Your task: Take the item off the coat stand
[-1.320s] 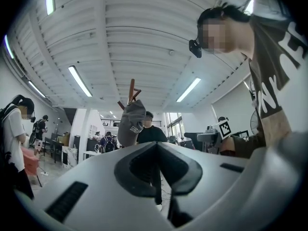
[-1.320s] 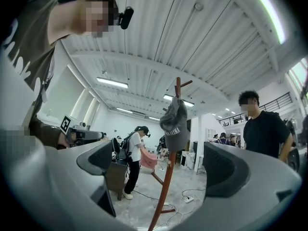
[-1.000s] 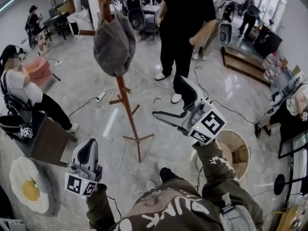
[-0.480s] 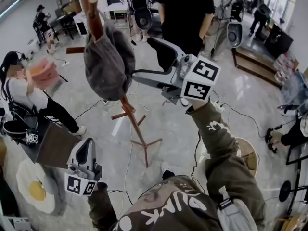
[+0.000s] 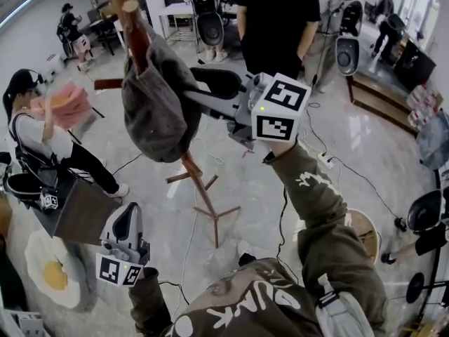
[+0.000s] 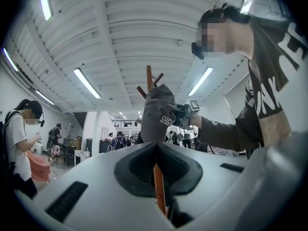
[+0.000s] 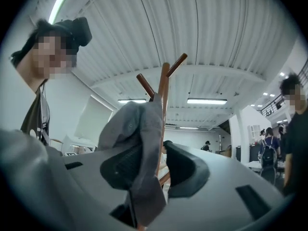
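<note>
A grey cap (image 5: pixel 158 104) hangs on a peg of the wooden coat stand (image 5: pixel 200 195) at upper left in the head view. My right gripper (image 5: pixel 193 90) reaches in from the right at cap height. Its jaws are closing with the cap's cloth (image 7: pixel 137 143) between them. The cloth lies against the left pad, and a gap still shows before the right pad (image 7: pixel 185 165). My left gripper (image 5: pixel 126 223) hangs low at the left, shut and holding nothing. Its own view looks up at the cap (image 6: pixel 159 114) from below.
A person in black (image 5: pixel 277 20) stands just behind the stand. Another person (image 5: pixel 35 132) sits at the left beside a dark table (image 5: pixel 74 213). An egg-shaped rug (image 5: pixel 49 272) lies at the lower left, and cables trail over the floor round the stand's feet.
My right gripper has risen from low at the right up to the cap, and its jaws have narrowed around the cloth. The left gripper has stayed put.
</note>
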### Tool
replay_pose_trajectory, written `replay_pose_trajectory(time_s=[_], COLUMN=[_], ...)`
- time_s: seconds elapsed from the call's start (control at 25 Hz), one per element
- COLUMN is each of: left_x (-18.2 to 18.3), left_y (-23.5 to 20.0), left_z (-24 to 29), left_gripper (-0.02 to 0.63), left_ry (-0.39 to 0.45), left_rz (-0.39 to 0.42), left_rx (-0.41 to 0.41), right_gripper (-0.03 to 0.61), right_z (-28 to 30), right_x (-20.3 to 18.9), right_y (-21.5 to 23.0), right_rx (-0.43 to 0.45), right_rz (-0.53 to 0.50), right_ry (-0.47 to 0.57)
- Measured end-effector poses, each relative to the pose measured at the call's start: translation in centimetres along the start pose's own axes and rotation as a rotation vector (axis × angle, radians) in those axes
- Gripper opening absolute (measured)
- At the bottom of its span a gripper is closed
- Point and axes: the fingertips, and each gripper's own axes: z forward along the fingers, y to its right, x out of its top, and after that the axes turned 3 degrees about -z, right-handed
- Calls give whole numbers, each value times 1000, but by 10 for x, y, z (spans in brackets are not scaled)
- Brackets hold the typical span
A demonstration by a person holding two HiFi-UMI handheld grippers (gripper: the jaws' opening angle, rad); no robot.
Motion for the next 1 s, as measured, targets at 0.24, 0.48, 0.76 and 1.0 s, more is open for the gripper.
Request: replay_pose_trajectory(time_s=[0.24, 0.48, 0.76, 1.0], left_x=[-4, 0, 6, 10], left_y=[4, 2, 1, 8], left_z=[1, -6, -22, -32], left_gripper=[5, 5, 5, 5], left_ry=[0, 2, 12, 17], left_rz=[-2, -5, -1, 3], left_rx=[1, 3, -4, -4], right_gripper=[36, 32, 32, 32], right_z=[-2, 0, 5, -3], right_x=[0, 26, 70, 106], right_y=[-2, -8, -17, -31], right_rx=[-34, -41, -66, -65], right_rz=[-67, -78, -131, -173], right_ry=[-21, 19, 63, 106])
